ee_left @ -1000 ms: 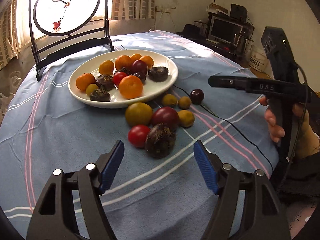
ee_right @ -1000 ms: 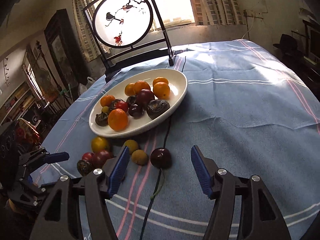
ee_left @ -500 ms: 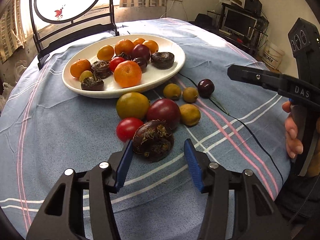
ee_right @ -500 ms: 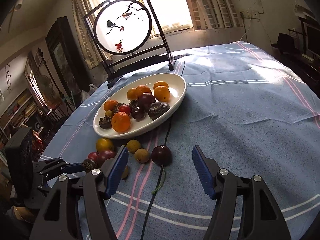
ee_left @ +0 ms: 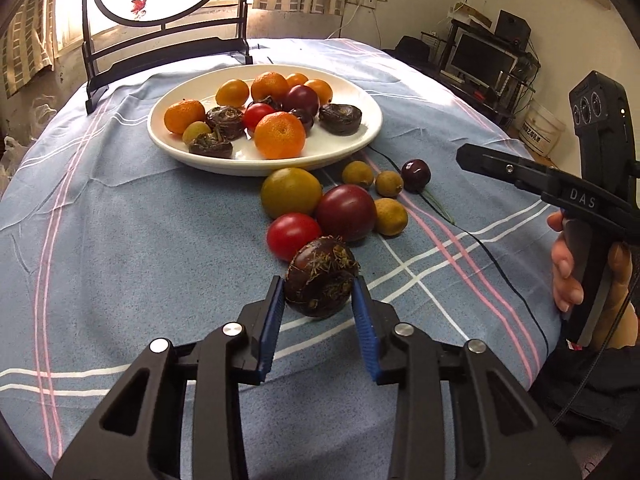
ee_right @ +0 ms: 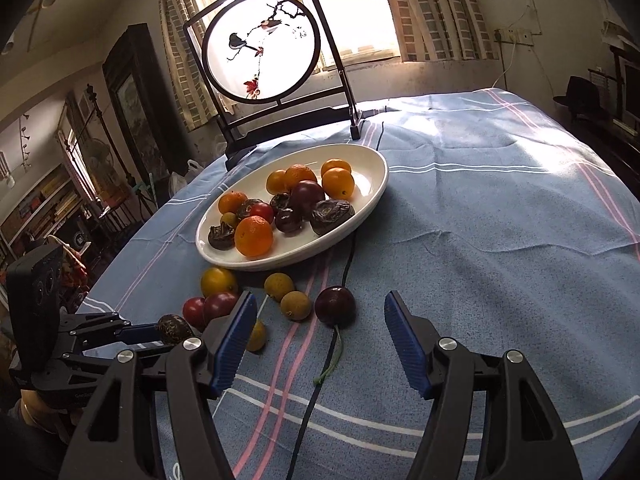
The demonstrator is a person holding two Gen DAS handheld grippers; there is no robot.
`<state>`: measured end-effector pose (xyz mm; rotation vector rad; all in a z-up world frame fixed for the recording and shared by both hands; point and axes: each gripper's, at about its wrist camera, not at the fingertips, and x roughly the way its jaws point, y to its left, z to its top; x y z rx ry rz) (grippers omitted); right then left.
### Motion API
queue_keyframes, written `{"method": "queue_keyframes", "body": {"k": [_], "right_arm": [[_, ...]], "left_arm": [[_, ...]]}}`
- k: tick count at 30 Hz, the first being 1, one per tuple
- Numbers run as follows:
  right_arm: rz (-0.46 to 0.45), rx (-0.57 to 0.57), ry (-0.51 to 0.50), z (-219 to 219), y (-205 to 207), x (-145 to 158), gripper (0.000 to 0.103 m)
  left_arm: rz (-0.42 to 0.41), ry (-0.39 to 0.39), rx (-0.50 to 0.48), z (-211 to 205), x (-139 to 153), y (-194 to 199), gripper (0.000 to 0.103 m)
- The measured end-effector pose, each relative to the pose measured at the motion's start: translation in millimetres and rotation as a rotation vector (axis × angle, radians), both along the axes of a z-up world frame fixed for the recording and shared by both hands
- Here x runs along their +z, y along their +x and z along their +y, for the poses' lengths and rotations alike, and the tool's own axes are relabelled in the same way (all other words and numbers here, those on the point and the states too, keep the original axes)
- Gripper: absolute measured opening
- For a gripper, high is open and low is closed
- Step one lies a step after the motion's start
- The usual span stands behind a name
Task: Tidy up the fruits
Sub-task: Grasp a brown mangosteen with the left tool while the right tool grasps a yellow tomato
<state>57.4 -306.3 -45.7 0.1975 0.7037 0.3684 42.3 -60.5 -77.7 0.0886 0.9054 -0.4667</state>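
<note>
My left gripper [ee_left: 319, 300] is shut on a dark brown water chestnut [ee_left: 321, 277], just above the blue cloth; it also shows in the right wrist view [ee_right: 174, 329]. Behind it lie a red tomato [ee_left: 293, 235], a dark red plum [ee_left: 346, 212], a yellow-green fruit [ee_left: 291, 192], three small longans [ee_left: 390, 211] and a cherry [ee_left: 416, 170]. A white plate [ee_left: 362, 138] holds several oranges, chestnuts and plums. My right gripper [ee_right: 320, 322] is open and empty, with the cherry [ee_right: 335, 305] just ahead between its fingers.
A black framed round screen [ee_right: 262, 46] stands behind the plate. A thin black cable [ee_right: 320, 368] runs across the cloth from the plate towards me. The table's edge curves away on all sides; shelves and a monitor [ee_left: 482, 56] stand beyond.
My left gripper moved forward and closed on the water chestnut, which it only straddled before. My right gripper stayed open, its view shifting slightly upward.
</note>
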Motion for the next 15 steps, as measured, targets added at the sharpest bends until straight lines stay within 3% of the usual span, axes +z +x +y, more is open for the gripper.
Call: {"method": "queue_keyframes", "body": {"k": [3,5,7,9,12,15], "right_arm": [[-0.004,0.004,0.005,-0.3,-0.8,0.2,0.067],[-0.002,0.01,0.007,-0.2,-0.9,0.0,0.067],[0.0,0.011,0.006,0.2,-0.4,-0.4,0.067],[-0.002,0.01,0.009,-0.4,-0.9,0.0,0.067],[-0.001,0.006,0.017,-2.1,-0.7,-0.3,0.067],[-0.003,0.008,0.018,-1.9,-1.3,-0.3,0.067]], "left_arm": [[0.024,0.042,0.02,8.6,-0.6,0.3,0.034],[0.017,0.065,0.037,10.1,-1.4,2.5,0.04],[-0.012,0.077,0.065,8.5,-0.3,3.5,0.064],[-0.034,0.073,0.075,5.7,0.5,4.6,0.07],[-0.012,0.073,0.067,-1.8,-6.3,10.8,0.07],[0.005,0.089,0.074,-1.4,-14.0,14.7,0.052]]}}
